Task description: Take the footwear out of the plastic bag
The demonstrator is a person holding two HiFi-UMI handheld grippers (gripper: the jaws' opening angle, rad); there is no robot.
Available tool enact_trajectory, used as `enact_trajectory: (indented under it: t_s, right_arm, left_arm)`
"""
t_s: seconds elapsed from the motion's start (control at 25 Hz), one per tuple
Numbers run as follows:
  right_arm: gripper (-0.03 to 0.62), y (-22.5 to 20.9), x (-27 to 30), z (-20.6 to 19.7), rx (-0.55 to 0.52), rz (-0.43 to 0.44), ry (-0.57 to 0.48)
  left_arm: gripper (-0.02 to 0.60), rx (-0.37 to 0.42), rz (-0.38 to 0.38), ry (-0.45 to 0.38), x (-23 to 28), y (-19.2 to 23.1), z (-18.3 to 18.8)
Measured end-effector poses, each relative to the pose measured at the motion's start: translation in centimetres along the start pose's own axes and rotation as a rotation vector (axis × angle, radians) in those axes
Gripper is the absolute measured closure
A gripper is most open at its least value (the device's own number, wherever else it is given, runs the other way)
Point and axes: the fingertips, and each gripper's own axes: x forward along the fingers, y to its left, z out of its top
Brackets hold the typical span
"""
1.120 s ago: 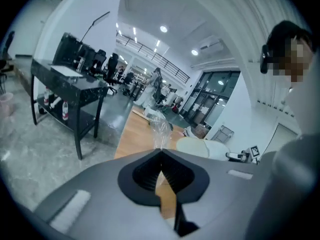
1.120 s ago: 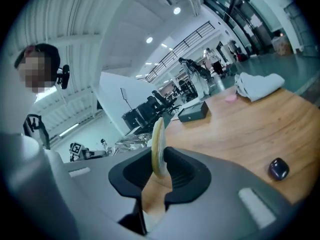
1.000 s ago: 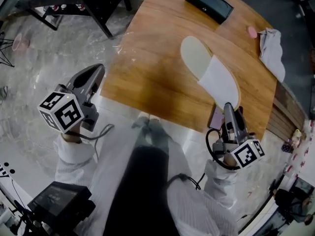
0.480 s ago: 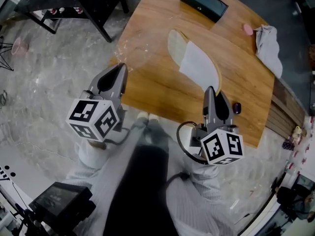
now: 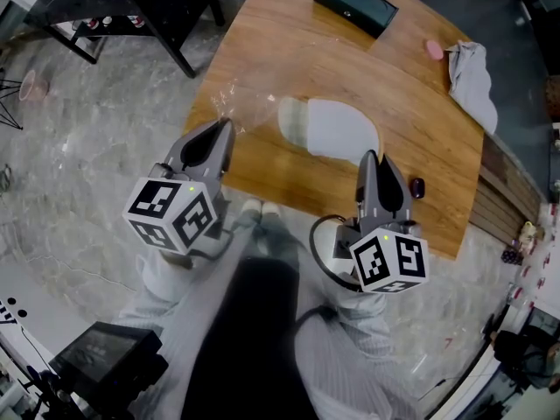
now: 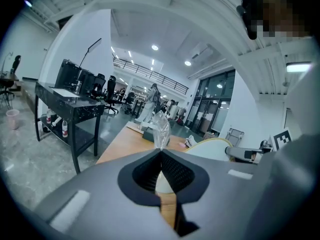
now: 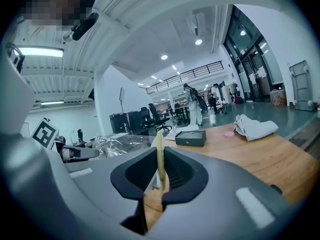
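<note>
A white slipper lies crosswise on the wooden table. Its left end meets a clear plastic bag; I cannot tell how much of it is inside. My left gripper is shut on a bunched edge of the bag, and the slipper shows to its right. My right gripper is at the slipper's near edge with its jaws closing. The thin yellowish sole edge stands upright between the tips, which touch it. The crinkled bag lies to the left.
A black box, a pink item and a grey cloth sit at the table's far side. A small dark object lies by the near edge. A black stand is on the floor at the left.
The left gripper swung right, up to the table's near corner. The right gripper shifted left. The slipper moved left and turned from lengthwise to crosswise.
</note>
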Motion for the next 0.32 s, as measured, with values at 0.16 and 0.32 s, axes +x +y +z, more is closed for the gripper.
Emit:
enact_trajectory:
  t_s: [0.16,0.32]
  right_arm:
    - [0.539,0.08,-0.20,0.56,-0.008,0.004,-0.004]
    - [0.539,-0.06,-0.52,0.88,-0.012,0.001,-0.012]
  left_arm:
    - [0.580,-0.001,-0.002,0.000,-0.22,-0.29,0.16]
    - [0.580,0.003,-0.003,0.003,-0.34,-0.65,0.03]
